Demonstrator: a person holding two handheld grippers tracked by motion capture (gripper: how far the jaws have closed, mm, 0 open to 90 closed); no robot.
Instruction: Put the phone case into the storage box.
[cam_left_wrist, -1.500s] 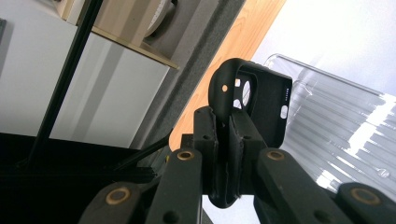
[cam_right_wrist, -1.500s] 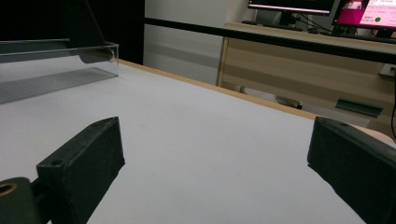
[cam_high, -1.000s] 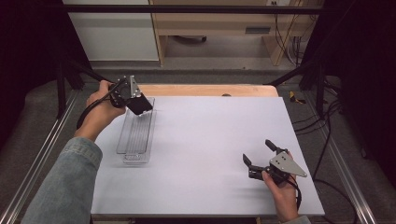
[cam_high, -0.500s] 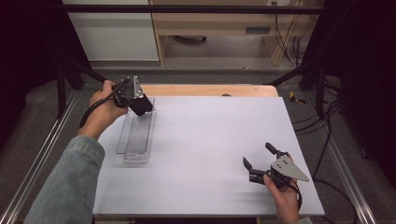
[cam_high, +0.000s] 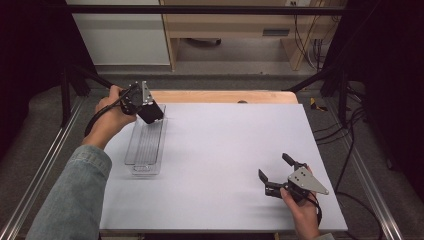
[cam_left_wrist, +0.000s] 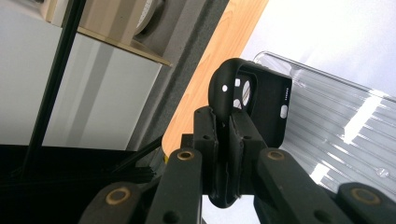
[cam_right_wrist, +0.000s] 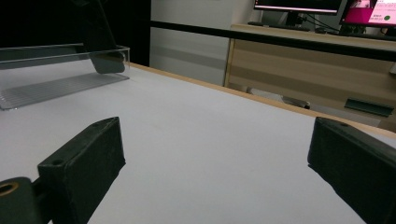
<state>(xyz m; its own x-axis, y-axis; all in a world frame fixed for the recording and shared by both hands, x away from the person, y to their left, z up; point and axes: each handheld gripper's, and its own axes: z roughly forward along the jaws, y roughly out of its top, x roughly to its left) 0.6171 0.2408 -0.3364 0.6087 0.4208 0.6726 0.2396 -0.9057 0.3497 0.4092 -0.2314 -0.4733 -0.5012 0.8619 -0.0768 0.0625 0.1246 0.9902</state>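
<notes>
My left gripper (cam_high: 145, 107) is at the table's far left, shut on the edge of a black phone case (cam_high: 151, 113). The case hangs over the far end of a clear ribbed plastic tray (cam_high: 145, 150). In the left gripper view the jaws (cam_left_wrist: 229, 126) pinch the rim of the phone case (cam_left_wrist: 266, 107), whose camera cut-out faces me, with the tray (cam_left_wrist: 345, 121) below it. My right gripper (cam_high: 274, 166) rests at the front right, open and empty. From the right gripper view (cam_right_wrist: 215, 144) the tray (cam_right_wrist: 46, 79) and the phone case (cam_right_wrist: 100, 42) stand far to the left.
A white table top (cam_high: 225, 150) has a wooden strip (cam_high: 225, 96) along its far edge. Metal rails (cam_high: 45, 165) run down both sides. Cables (cam_high: 350, 145) lie on the floor to the right. A wooden desk (cam_right_wrist: 303, 60) stands beyond the table.
</notes>
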